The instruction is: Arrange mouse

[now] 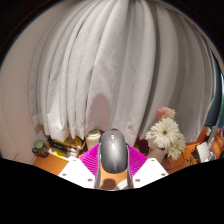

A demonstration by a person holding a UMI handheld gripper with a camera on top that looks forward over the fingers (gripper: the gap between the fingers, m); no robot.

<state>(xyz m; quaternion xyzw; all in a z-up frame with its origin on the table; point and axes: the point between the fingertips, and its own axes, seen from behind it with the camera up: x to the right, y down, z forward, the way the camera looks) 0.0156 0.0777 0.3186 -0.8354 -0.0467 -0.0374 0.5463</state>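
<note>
The gripper (113,180) pinches a grey computer mouse (113,152), its two magenta pads (95,160) pressed against the smooth, rounded plastic sides; the mouse points forward between the fingers, lifted with only drapery behind it. By the look of it, the carrying step is in hand: the mouse is grasped and raised, not yet set down. Next comes lowering it flat onto the surface and spreading the fingers. Beyond the fingers hang soft white curtains (100,70) in long pleats. Ahead to the right stands a bunch of pale daisy-like flowers (163,132); ahead to the left sit small items too unclear to name.
</note>
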